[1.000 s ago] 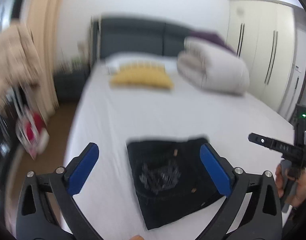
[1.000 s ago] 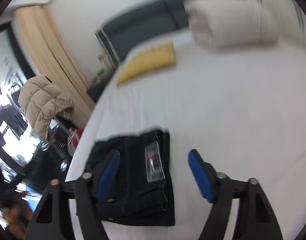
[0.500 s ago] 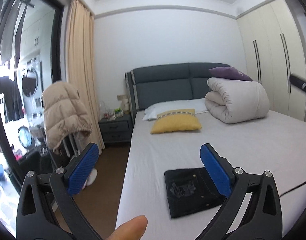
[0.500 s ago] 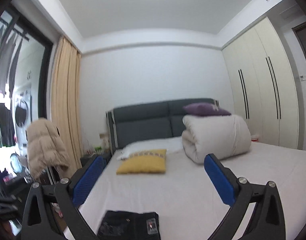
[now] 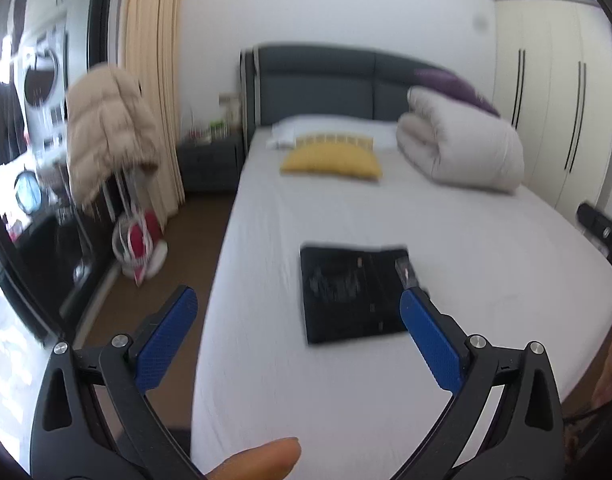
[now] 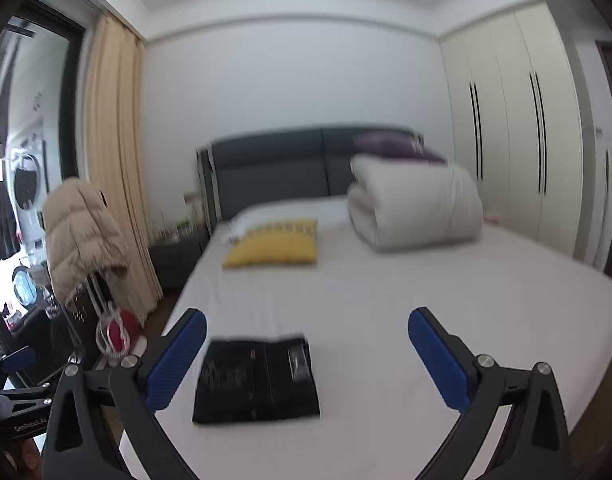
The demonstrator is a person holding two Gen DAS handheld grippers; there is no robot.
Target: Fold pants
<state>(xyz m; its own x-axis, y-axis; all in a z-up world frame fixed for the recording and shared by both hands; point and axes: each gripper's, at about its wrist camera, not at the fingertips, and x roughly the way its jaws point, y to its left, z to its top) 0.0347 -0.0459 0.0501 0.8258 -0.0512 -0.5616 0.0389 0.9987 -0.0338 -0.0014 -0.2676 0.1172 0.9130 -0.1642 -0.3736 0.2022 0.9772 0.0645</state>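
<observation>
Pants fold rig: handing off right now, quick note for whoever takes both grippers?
Left gripper: open, empty, held off the bed.
Right gripper: open, empty, also clear of the bed.
Pants: black, lying as a compact folded rectangle near the foot of the bed, untouched by either gripper.
Done: folding looks complete.
Left: probably nothing; check that the edges are square, since both views are blurred.

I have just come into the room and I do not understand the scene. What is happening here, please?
A person holds a two-finger gripper in each hand and is folding pants. The dark pants lie on the white bed as a compact folded rectangle, near its foot. The left gripper and the right gripper are both open, hold nothing, and are not touching the pants. A yellow pillow and a rolled white duvet lie near the headboard. The folding looks finished.
</observation>
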